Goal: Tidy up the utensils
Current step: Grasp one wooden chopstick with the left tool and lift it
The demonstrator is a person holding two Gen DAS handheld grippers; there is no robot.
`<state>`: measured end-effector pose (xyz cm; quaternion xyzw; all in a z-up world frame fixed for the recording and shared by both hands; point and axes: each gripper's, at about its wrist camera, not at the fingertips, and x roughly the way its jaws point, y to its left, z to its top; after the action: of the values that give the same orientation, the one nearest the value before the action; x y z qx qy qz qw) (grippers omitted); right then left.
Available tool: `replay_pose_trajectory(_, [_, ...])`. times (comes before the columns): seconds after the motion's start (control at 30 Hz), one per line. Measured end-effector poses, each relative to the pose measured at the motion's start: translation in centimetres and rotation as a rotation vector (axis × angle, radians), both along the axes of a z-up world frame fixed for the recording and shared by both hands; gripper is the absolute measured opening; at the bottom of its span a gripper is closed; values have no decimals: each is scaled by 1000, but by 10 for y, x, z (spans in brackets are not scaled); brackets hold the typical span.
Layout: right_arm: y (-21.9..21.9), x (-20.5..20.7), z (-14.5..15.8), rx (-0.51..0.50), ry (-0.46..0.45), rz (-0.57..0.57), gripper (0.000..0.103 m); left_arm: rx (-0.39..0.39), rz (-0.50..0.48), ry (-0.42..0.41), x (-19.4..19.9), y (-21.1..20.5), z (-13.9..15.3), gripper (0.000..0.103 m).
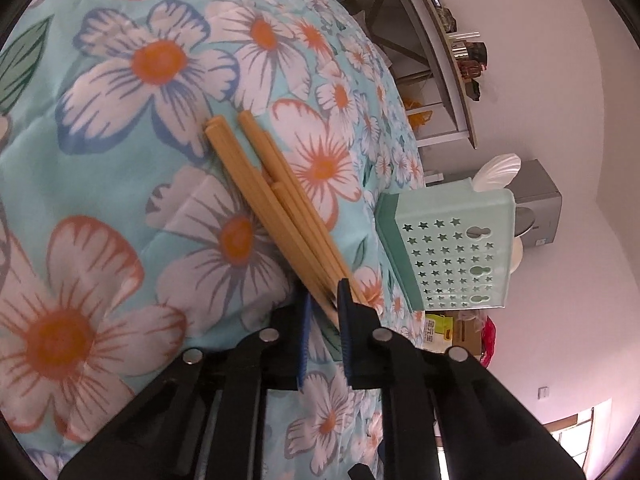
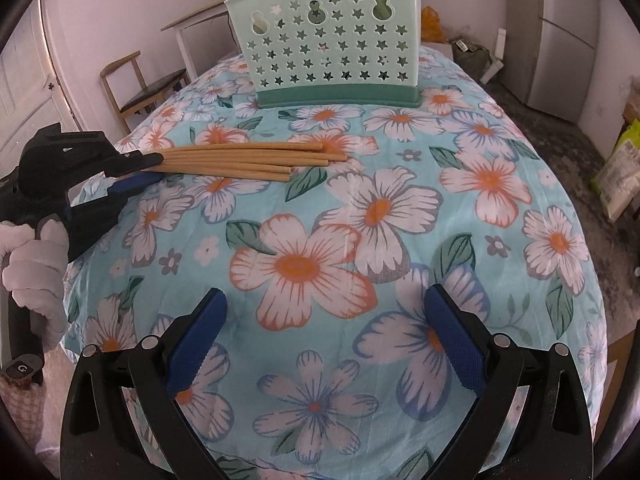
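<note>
Several chopsticks [image 2: 244,158] | ends clamped in left hand-held gripper [image 1: 324,300] | right hand-held gripper [image 2: 322,334] gaping, apart

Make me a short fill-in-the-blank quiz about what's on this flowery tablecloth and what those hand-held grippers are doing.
1. The left hand-held gripper is shut on a bundle of wooden ____.
2. The right hand-held gripper is open and holds ____.
3. The holes in the green holder are mostly shaped like ____.

Missing words: chopsticks; nothing; stars
</note>
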<state>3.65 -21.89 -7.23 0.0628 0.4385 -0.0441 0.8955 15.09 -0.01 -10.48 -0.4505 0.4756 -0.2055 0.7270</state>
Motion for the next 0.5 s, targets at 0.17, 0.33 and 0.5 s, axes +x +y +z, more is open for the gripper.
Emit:
replay_pose_trajectory(0.17, [0,0,0,0,0,-1,95,-12,-13,-2,-10,5,4,12])
replay_pose_trajectory(0.33, [0,1,0,1,1,-4,95,-16,-37,-4,-33,15,12,12])
replay_pose_trajectory(0.5, [-1,1,-1,5,1,-12,95,-28,-69,10,-43,20,13,13])
